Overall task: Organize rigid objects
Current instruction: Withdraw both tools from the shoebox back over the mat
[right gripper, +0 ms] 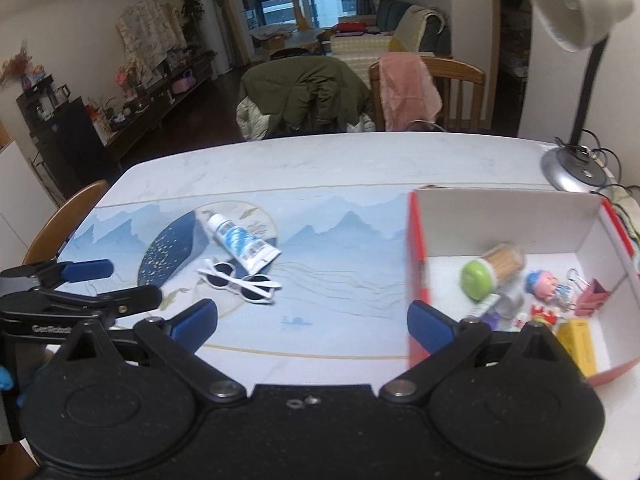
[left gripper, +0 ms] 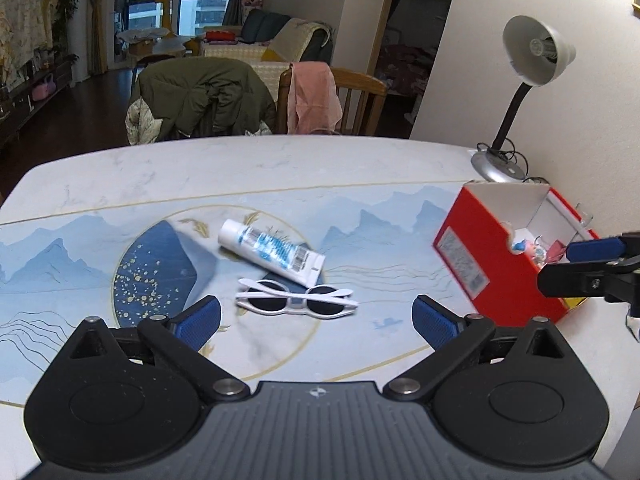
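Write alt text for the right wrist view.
An open right gripper hovers over a patterned table, empty; white sunglasses and a tube lie ahead, and a red box of small items sits to the right.

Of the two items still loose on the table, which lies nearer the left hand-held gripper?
The white sunglasses; the toothpaste tube lies beyond them.

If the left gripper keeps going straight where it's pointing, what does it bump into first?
Probably the white sunglasses: they lie centered just ahead of the open left gripper, with the tube right behind them. Depth is hard to judge, so it might touch the table just before them.
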`<state>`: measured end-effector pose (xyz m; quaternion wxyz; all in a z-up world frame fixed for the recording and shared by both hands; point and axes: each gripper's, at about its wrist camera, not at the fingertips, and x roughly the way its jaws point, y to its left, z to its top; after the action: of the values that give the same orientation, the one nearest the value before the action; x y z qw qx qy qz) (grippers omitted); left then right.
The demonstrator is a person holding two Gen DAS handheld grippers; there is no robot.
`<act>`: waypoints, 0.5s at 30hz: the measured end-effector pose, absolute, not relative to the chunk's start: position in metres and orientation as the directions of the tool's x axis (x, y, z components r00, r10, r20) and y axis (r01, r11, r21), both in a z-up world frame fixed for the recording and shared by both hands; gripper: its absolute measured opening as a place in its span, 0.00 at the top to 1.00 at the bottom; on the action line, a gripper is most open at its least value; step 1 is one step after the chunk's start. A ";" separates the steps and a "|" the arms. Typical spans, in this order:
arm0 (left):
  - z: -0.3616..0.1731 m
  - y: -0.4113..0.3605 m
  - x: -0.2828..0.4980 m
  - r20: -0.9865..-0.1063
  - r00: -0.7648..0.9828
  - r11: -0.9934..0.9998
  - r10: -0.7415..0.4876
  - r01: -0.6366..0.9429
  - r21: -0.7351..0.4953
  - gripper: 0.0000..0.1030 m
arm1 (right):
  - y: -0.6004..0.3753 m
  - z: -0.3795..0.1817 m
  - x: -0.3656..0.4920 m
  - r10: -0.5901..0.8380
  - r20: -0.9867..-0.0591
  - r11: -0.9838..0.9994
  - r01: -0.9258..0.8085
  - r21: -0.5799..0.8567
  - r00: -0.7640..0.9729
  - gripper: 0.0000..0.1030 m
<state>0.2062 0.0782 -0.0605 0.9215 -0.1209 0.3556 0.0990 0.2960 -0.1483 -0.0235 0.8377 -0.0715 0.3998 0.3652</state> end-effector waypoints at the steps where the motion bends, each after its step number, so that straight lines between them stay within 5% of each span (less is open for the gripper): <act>1: -0.065 0.082 0.207 -0.683 0.725 0.952 0.092 -0.266 -0.154 0.00 | -0.142 -0.024 0.296 0.554 -0.725 0.717 -0.677 0.167 0.408 0.02; 15: -0.118 0.126 0.236 -0.724 0.687 0.961 0.064 -0.238 -0.141 0.01 | -0.069 -0.046 0.322 0.520 -0.781 0.659 -0.745 0.109 0.346 0.08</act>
<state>0.2358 0.1260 -0.1184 0.9115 -0.1122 0.3870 0.0827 0.3216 -0.0693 -0.0461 0.8092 -0.1344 0.4177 0.3906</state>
